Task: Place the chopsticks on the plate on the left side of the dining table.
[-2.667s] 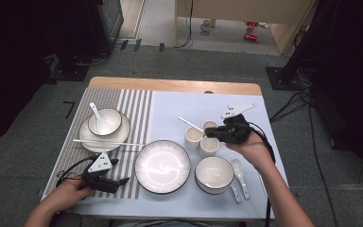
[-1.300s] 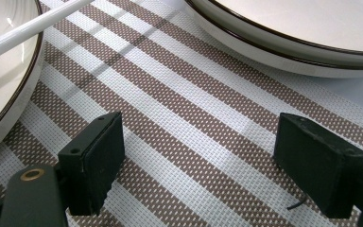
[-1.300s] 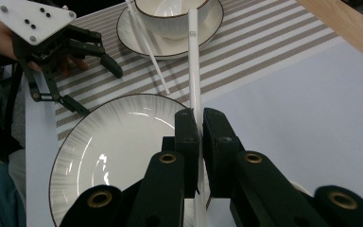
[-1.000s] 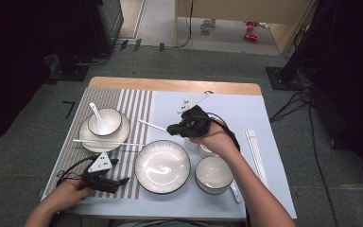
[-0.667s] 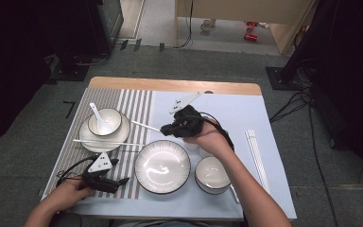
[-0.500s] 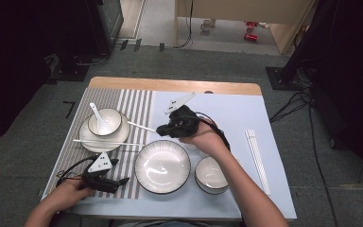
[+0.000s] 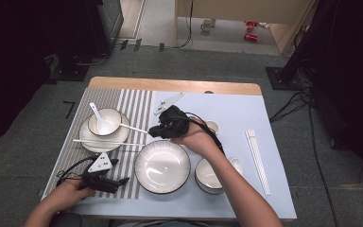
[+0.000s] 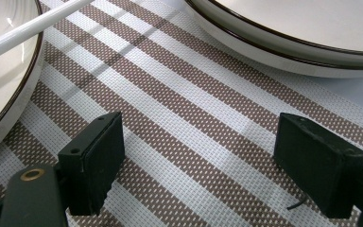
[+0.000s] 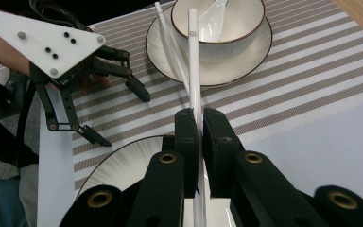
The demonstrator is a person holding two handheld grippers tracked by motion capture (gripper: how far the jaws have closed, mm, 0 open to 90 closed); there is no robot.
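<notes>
Nearest the person's edge of the table, the left gripper (image 7: pixel 105 182) lies on the brown-and-white striped woven placemat (image 8: pixel 194 142) with its black jaws spread wide and nothing between them, where it was a moment ago. Just beyond it sits the large empty white plate with a dark rim (image 7: pixel 162 166), and the change is above that plate: the right gripper (image 7: pixel 157 131) has travelled from the right side of the table, where the small cups stand, leftward toward the placemat. Its jaws are clamped tight on a single long white plastic chopstick (image 9: pixel 193 71) — the tip now pokes out over the far-left setting, a white bowl with a spoon in it on a white saucer (image 9: pixel 211 71), where another chopstick (image 9: pixel 172 45) already lies. My guess is the pair is being completed there — only the laying-down remains.
</notes>
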